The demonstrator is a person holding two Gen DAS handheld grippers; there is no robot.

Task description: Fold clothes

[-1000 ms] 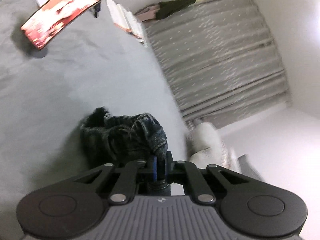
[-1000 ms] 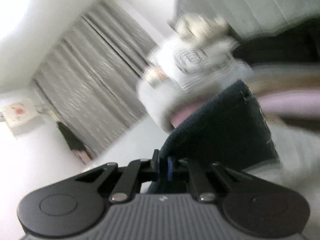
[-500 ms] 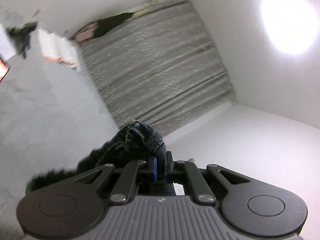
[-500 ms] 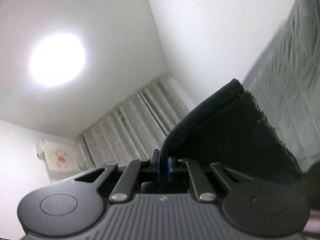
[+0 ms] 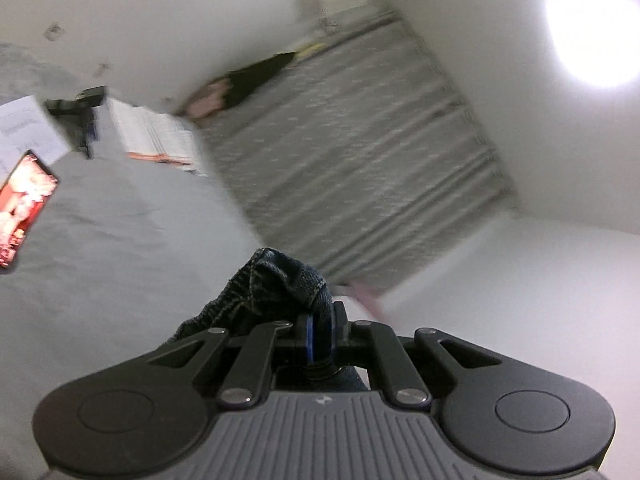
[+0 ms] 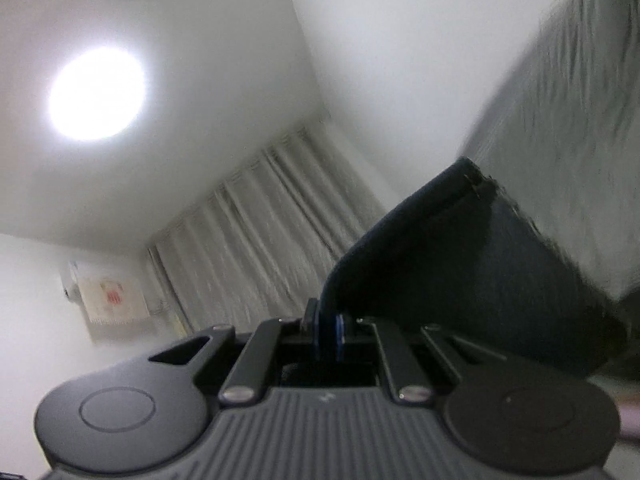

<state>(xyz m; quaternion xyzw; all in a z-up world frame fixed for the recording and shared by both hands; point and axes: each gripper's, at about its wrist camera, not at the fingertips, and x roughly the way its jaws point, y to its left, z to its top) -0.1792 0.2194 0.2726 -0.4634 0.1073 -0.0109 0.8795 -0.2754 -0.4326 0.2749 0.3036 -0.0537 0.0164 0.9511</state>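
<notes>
Both tools have risen, the left tool [image 5: 320, 334] and right tool [image 6: 328, 334] each pinching the denim garment [image 5: 276, 284]; probably jeans. Next: spread it flat on the bed [image 5: 100, 248].

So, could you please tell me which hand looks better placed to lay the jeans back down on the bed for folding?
Left, probably. Both jaws are shut on the jeans, but the left gripper faces the grey bed, while the right gripper points up at the ceiling light and curtains.

Dark blue jeans [image 5: 280, 284] of coarse stitched denim; matt black plastic left claw [image 5: 320, 334]; grey curtain [image 5: 360, 168] cloth
</notes>
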